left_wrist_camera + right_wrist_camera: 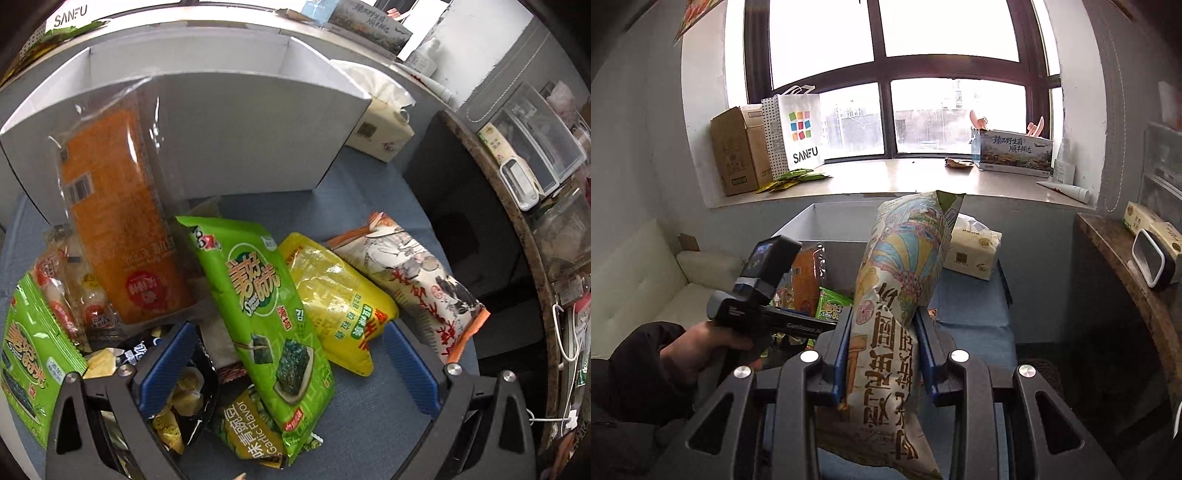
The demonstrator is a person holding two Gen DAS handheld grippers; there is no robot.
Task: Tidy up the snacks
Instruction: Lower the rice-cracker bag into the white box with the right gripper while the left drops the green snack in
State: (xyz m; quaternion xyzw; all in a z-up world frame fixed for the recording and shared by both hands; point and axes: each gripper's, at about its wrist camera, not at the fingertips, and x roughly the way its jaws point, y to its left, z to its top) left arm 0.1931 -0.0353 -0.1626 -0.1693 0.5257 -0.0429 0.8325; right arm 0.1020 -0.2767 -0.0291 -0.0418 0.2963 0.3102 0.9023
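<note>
The left tool (284,373) is spread wide and grips nothing; it is pointed steeply down over the pile of snacks on the blue cloth. The green seaweed bag (258,317) lies between its fingers, with its long axis running from near right to far left. The right tool (884,354) is clamped on an illustrated snack bag (897,295), held upright, nearer than the white box (816,229), which lies straight beyond it.

This looks like a room in a home. A soft white sofa (635,273) sits by a big dark-framed window (886,74), with a white paper shopping bag (799,133) and a brown cardboard box (738,151) on its sill.
</note>
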